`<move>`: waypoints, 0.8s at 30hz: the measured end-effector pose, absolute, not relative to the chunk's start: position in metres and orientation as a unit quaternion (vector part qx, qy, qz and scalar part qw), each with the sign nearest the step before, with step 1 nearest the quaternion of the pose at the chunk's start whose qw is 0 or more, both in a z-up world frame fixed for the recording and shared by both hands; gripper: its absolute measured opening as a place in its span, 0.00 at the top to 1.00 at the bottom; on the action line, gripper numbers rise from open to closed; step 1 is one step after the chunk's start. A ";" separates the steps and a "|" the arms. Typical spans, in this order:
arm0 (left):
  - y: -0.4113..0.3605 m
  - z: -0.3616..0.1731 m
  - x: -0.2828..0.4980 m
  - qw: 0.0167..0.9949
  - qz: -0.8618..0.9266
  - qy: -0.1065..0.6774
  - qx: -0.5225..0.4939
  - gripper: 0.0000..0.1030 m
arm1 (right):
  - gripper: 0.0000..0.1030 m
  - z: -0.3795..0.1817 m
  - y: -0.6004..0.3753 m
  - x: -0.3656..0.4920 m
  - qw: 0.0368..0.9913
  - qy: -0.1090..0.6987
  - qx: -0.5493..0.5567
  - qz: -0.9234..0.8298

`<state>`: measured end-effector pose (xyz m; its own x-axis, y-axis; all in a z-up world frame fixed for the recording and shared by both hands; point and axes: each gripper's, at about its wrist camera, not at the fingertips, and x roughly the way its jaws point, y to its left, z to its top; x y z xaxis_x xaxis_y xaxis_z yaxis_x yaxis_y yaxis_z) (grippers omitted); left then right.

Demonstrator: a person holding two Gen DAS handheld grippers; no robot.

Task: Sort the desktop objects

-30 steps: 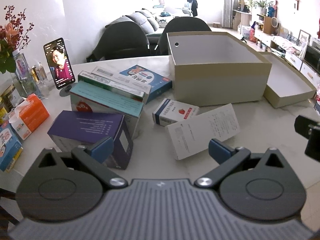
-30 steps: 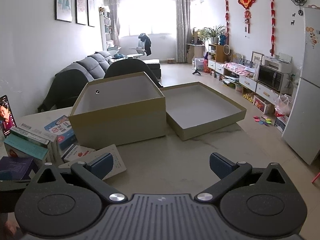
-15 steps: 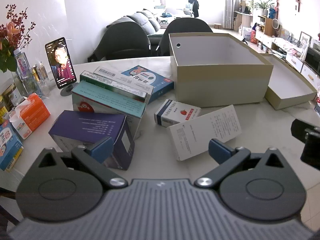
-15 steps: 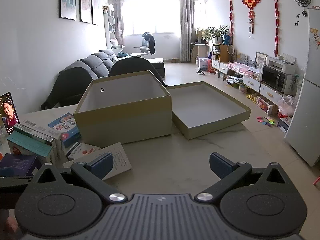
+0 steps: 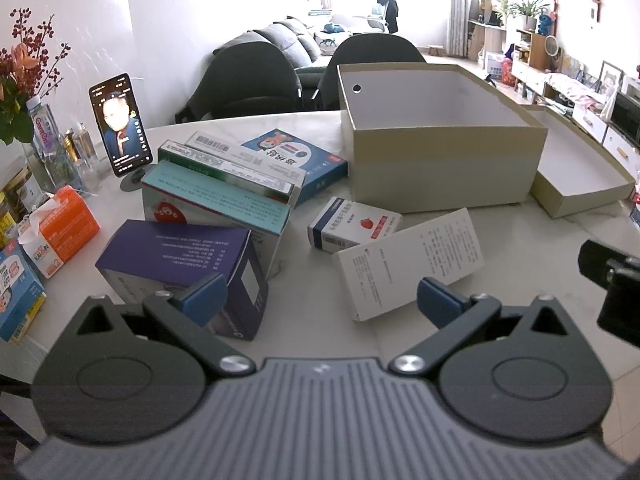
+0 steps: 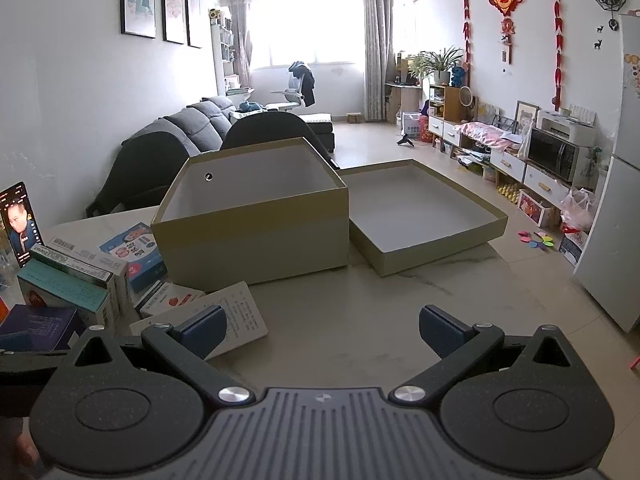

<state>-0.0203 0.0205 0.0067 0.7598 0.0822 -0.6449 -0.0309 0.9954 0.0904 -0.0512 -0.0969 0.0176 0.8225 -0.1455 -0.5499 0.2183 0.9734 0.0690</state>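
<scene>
The left claw hangs spread wide above the pale, marble-veined table, its blue pads gripping nothing. At 12 o'clock from it lies a flat white carton printed with fine text, tilted on the stone. Just beyond, at 12, sits a small white-and-blue carton with a red strawberry mark, touching the flat carton's far edge. At 10 o'clock stands a glossy purple box, its near corner partly hidden behind the left pad. Behind it, at 11, a teal-topped box carries a long green-and-white box on top, and a flat blue box with a cartoon print lies farther back. At 1 o'clock stands the large open cardboard box, matte tan outside, white inside, with a round hole in its left wall; its shallow lid lies upturned just beside it at 2. At 9 o'clock sits an orange tissue pack, and a phone stands upright on a round stand at 10.

The right claw is likewise released, empty, over bare table at the near edge, with the large box at 11 and the lid at 1.
</scene>
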 end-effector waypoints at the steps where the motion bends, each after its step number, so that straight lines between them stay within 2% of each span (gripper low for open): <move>1: 0.020 0.007 -0.020 0.937 0.030 0.345 0.037 0.00 | 0.00 0.017 -0.096 -0.051 0.952 0.282 0.065 -0.095; 24: 0.020 0.002 -0.005 0.932 0.038 0.359 0.036 0.00 | 0.00 -0.007 -0.112 -0.059 0.951 0.289 0.069 -0.088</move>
<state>-0.0054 0.0198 0.0016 0.7388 0.0958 -0.6671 -0.0445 0.9946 0.0935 -0.0589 -0.1120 -0.0069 0.8175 -0.1280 -0.5615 0.2075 0.9750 0.0798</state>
